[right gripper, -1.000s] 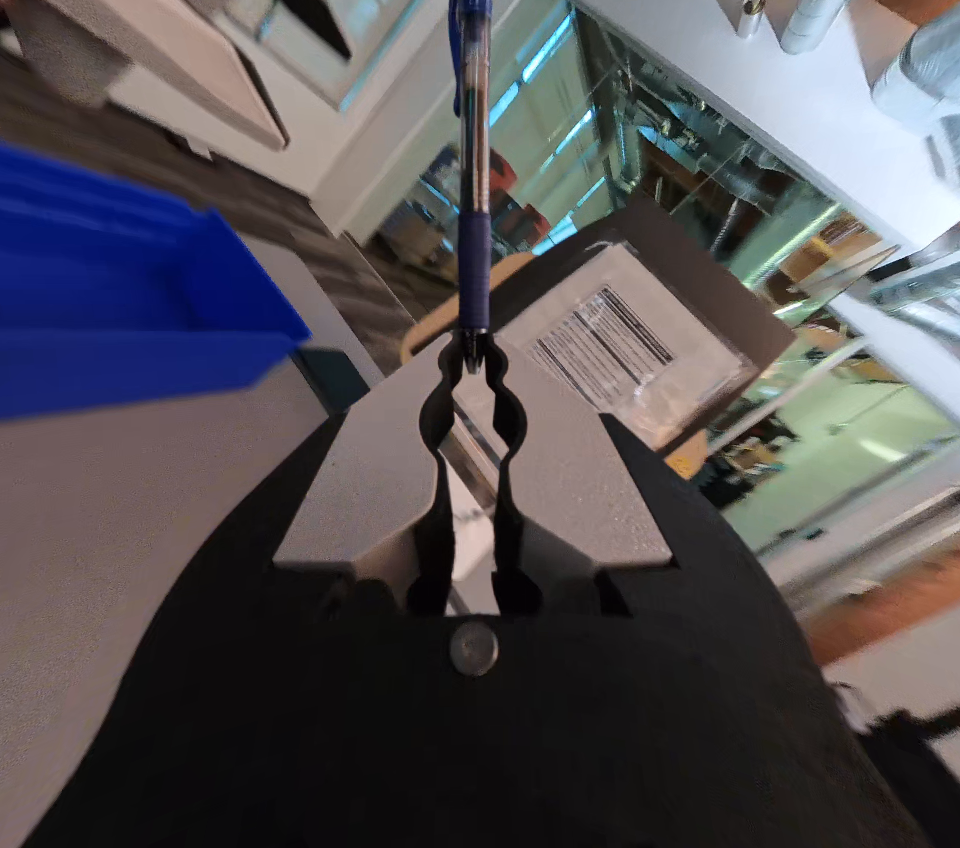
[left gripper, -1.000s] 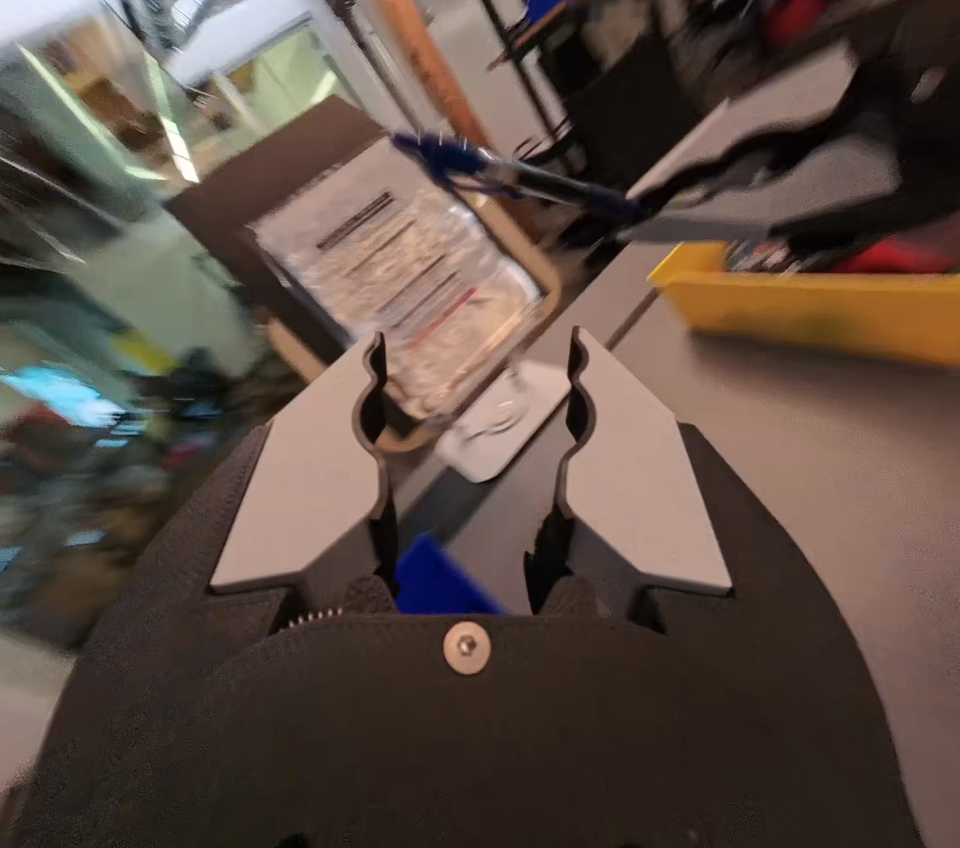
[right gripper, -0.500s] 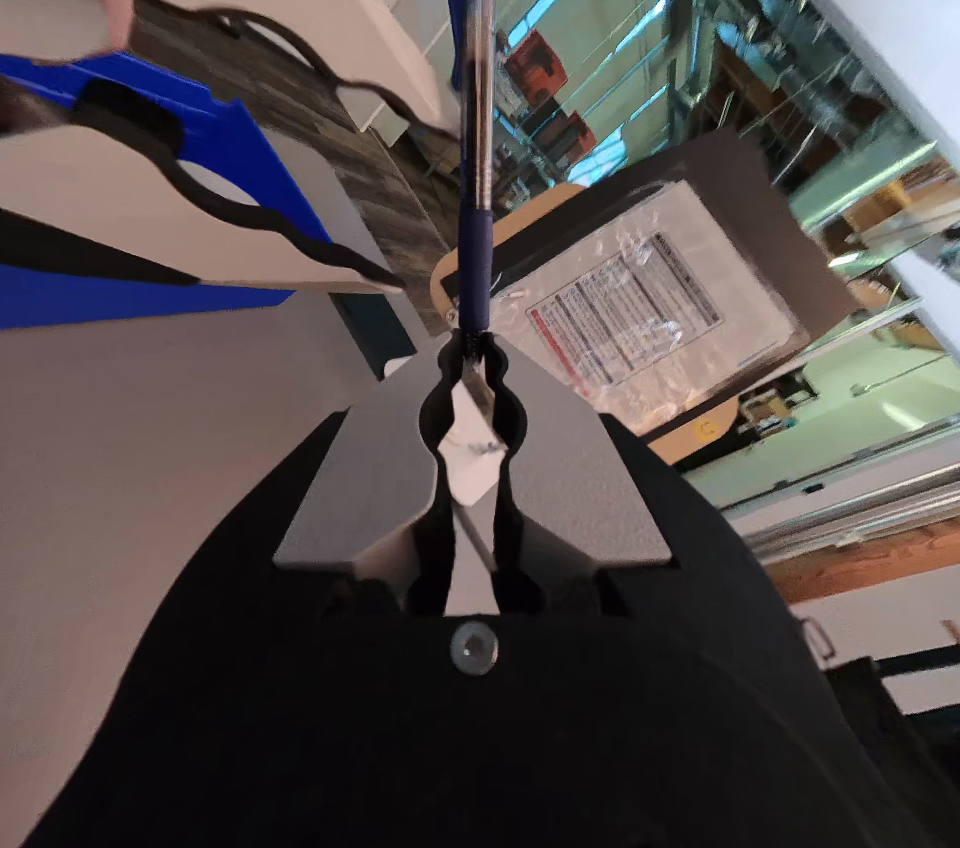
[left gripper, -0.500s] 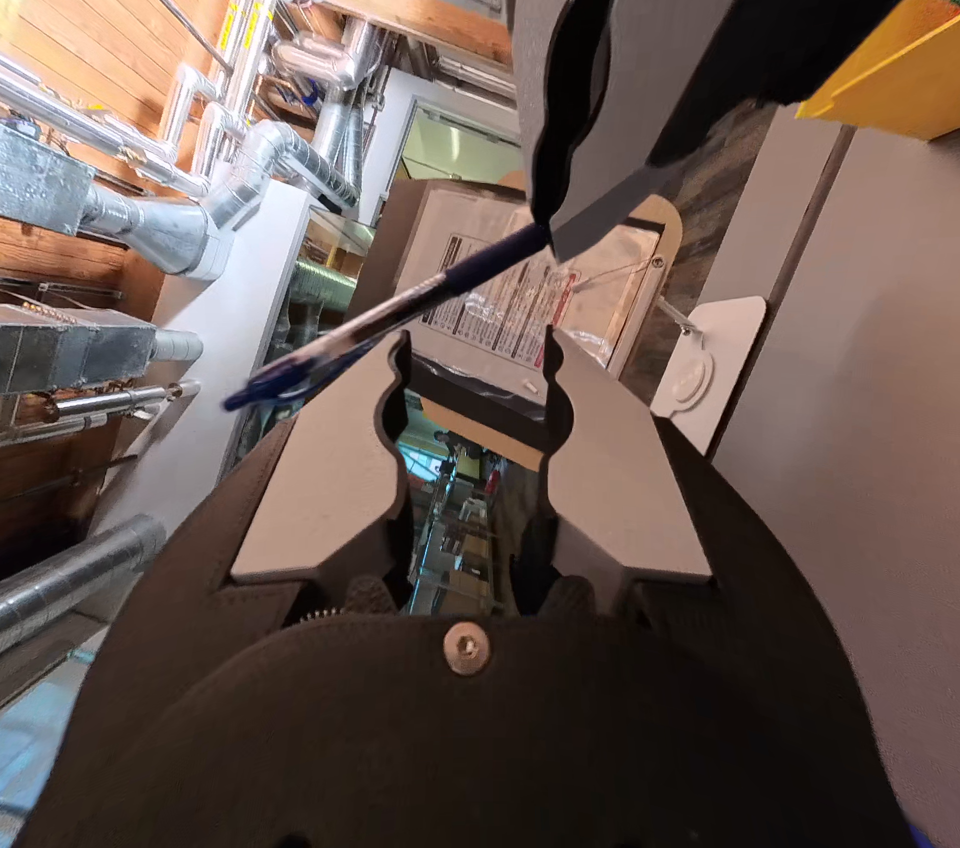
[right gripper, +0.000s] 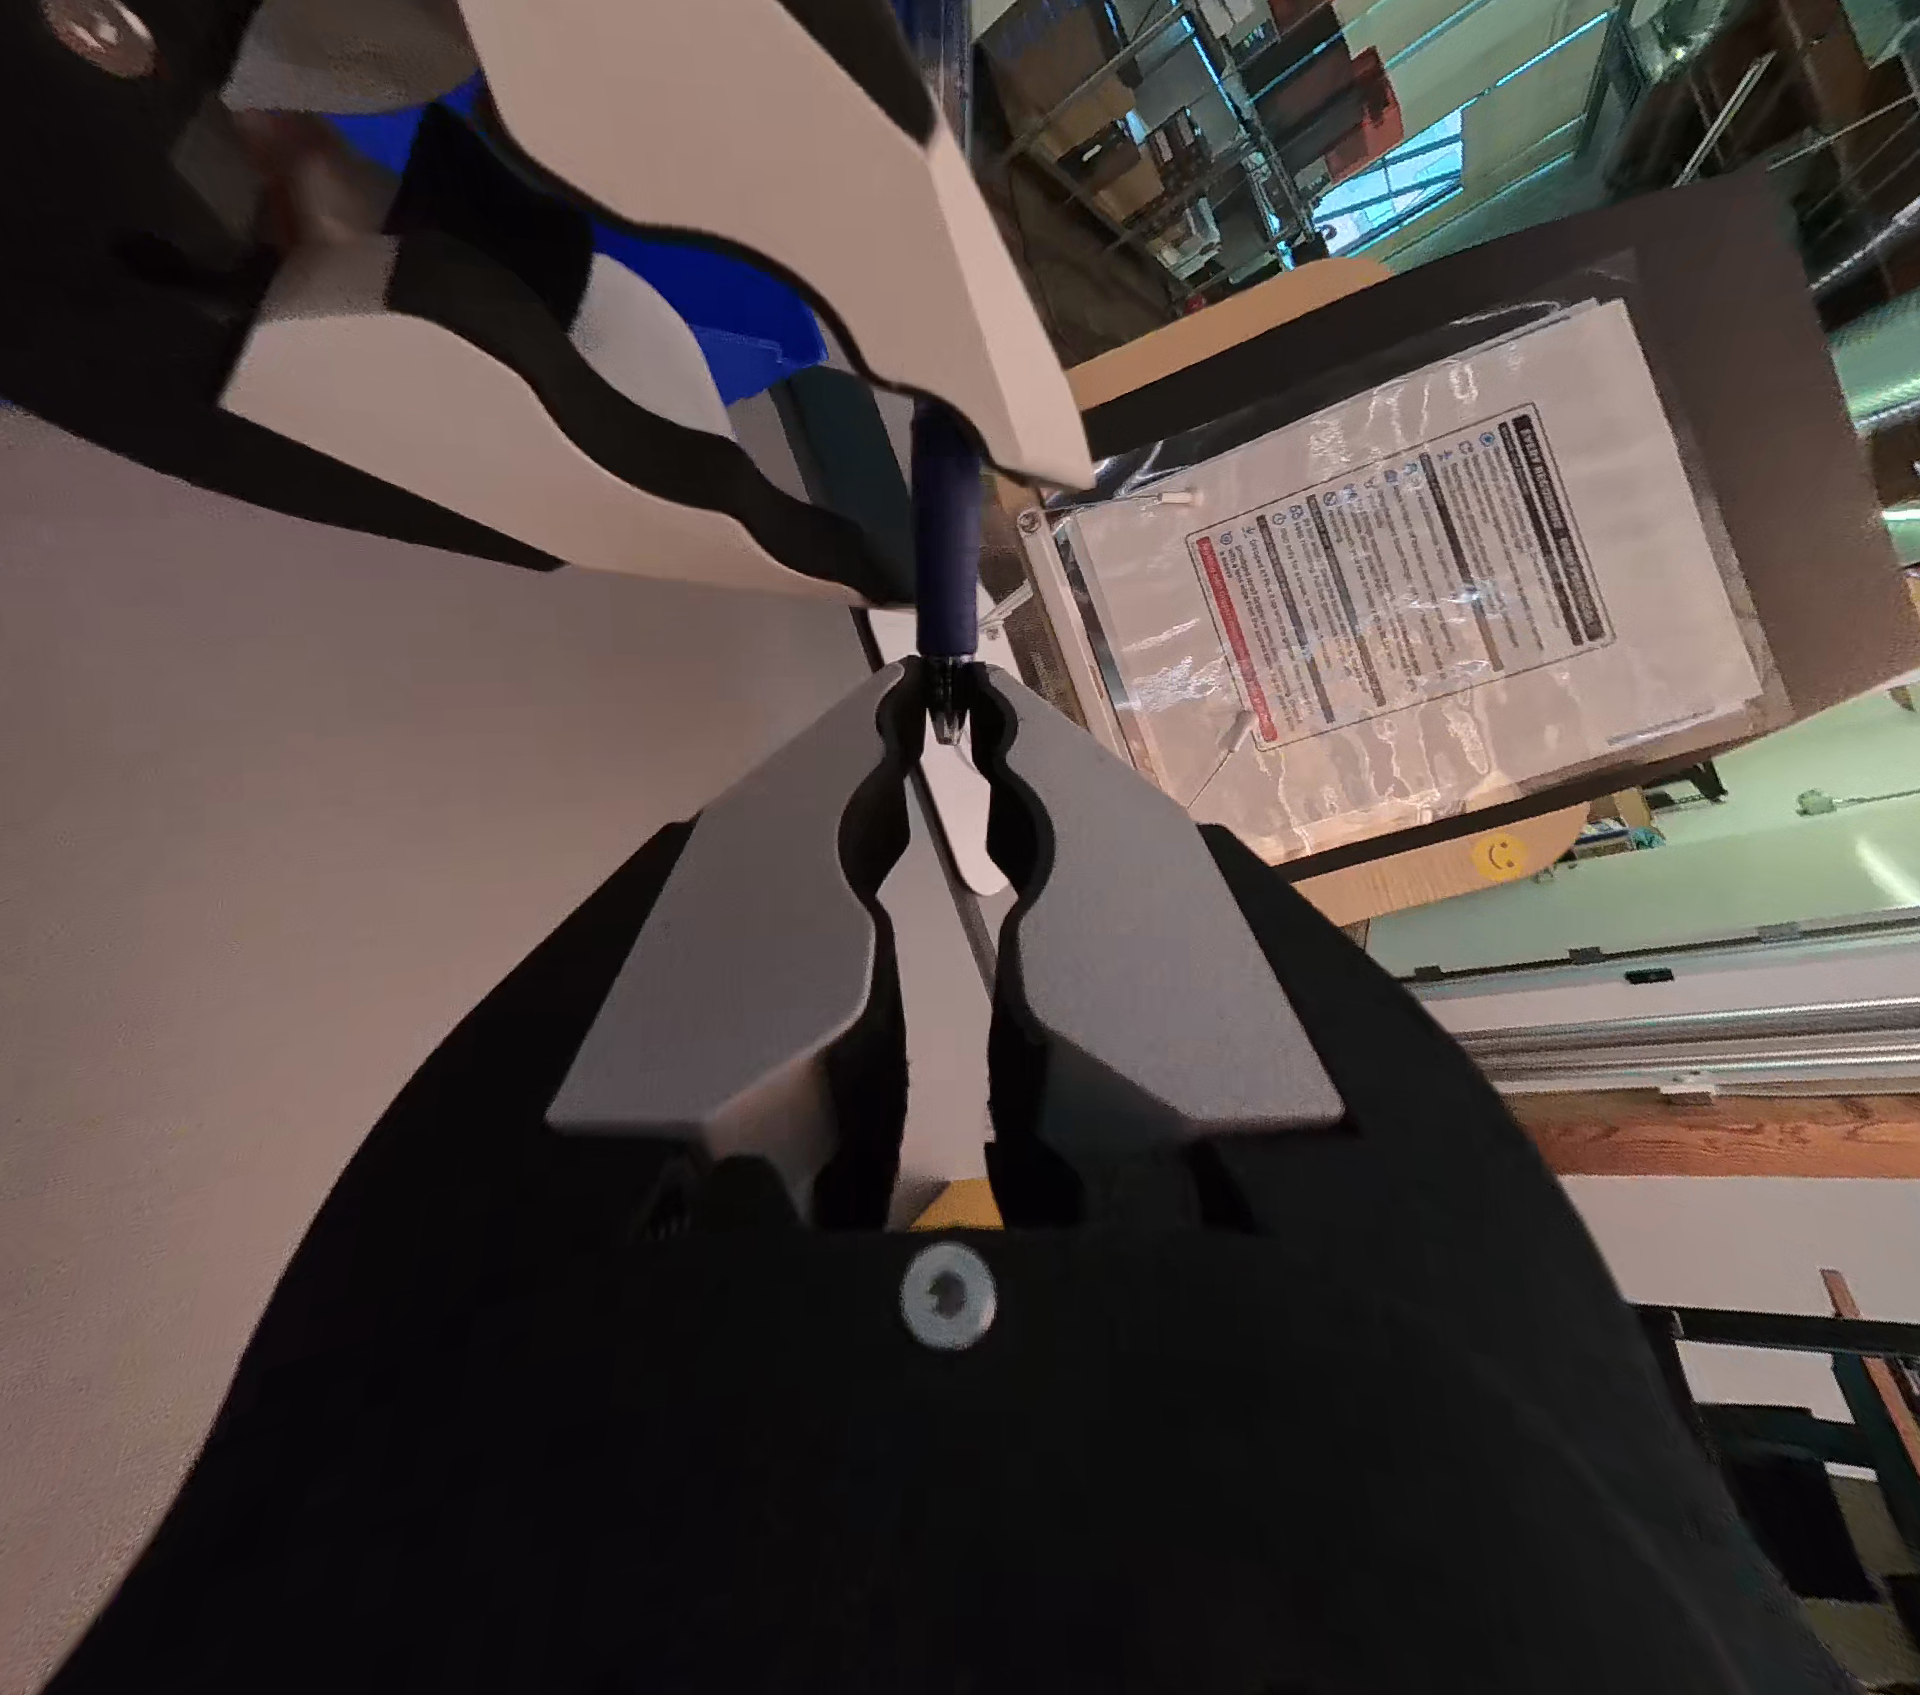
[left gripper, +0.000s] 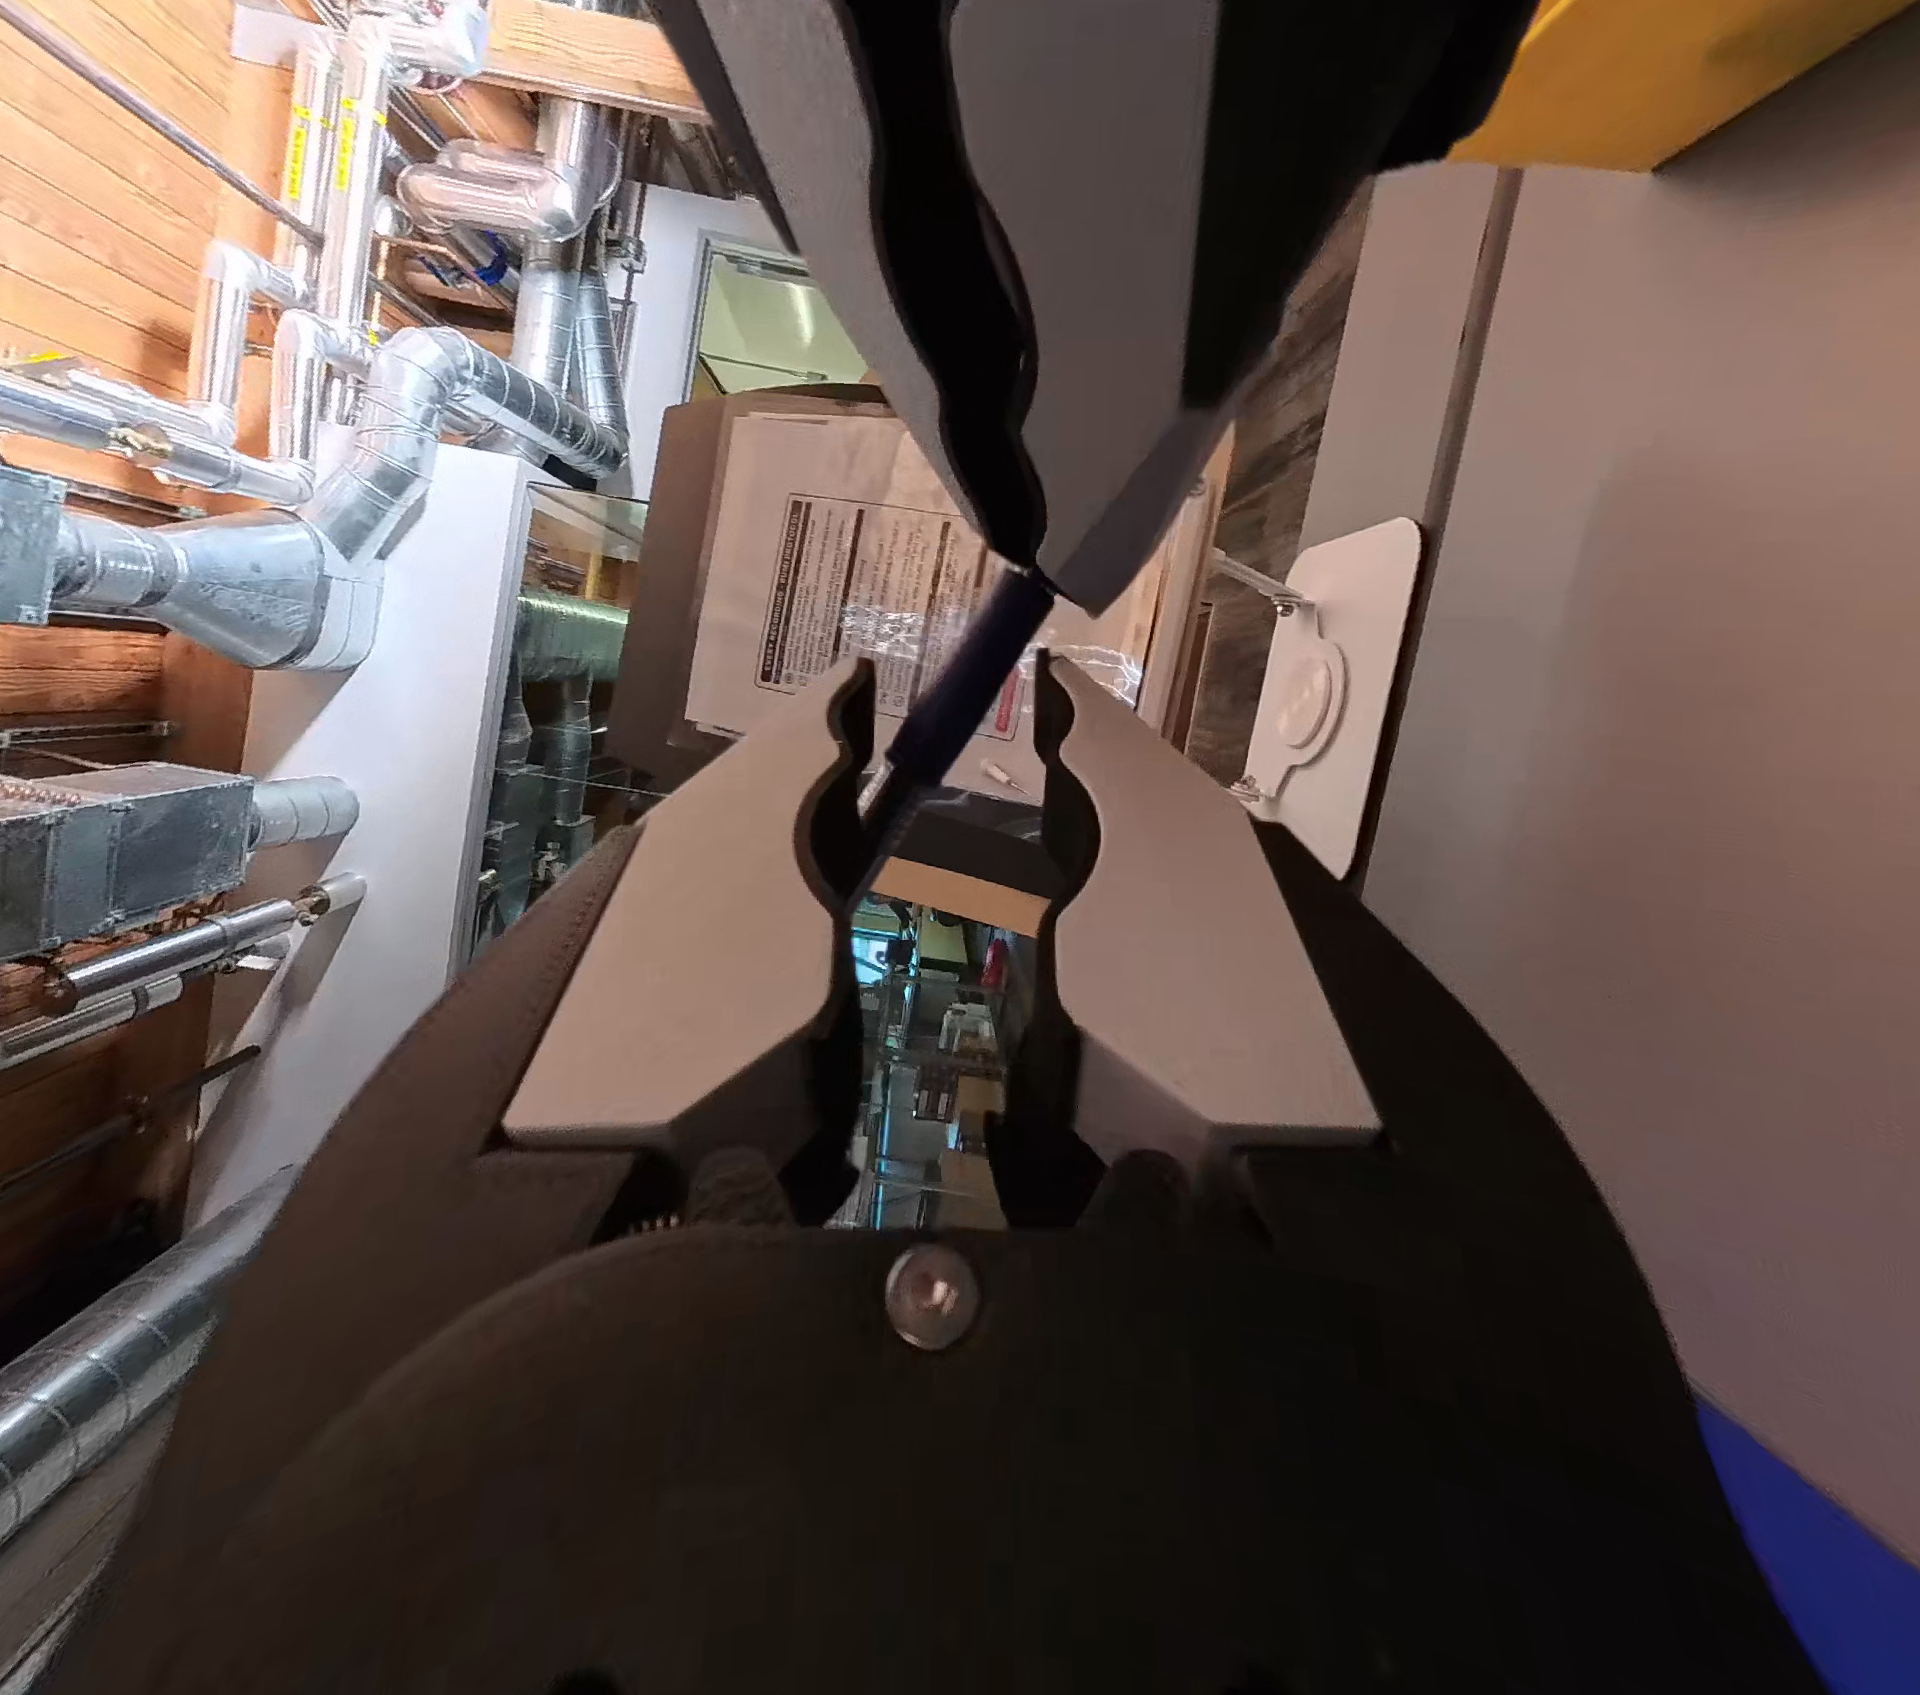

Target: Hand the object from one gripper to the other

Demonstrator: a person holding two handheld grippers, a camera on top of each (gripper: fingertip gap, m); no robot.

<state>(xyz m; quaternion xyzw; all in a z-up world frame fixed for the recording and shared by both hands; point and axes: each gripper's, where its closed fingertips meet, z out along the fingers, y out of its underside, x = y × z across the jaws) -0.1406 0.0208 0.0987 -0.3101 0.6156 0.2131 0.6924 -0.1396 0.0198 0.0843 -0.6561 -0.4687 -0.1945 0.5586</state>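
A blue pen (right gripper: 943, 544) is held by its tip end in my right gripper (right gripper: 948, 671), which is shut on it; the pen points straight away from the gripper. My left gripper (right gripper: 971, 533) comes in from the upper left with its two fingers on either side of the pen's dark grip. In the left wrist view the pen (left gripper: 961, 679) runs from the right gripper (left gripper: 1039, 575) down into the gap of my left gripper (left gripper: 951, 666). The left jaws are open, with the pen close to the left finger (left gripper: 727, 897). Both are held in the air above the table.
A grey table (left gripper: 1662, 814) lies below, with a yellow bin (left gripper: 1662, 35) and a blue bin (right gripper: 748, 336) on it. A white plate (left gripper: 1340, 700) sits at the table edge. A dark board with a sleeved printed sheet (right gripper: 1403, 606) stands beyond. Both grippers' tips are close together, under 4 cm apart.
The left gripper has moved in around the pen, which now lies between its fingers instead of across the left one. Its jaws have narrowed. The right gripper still holds the pen.
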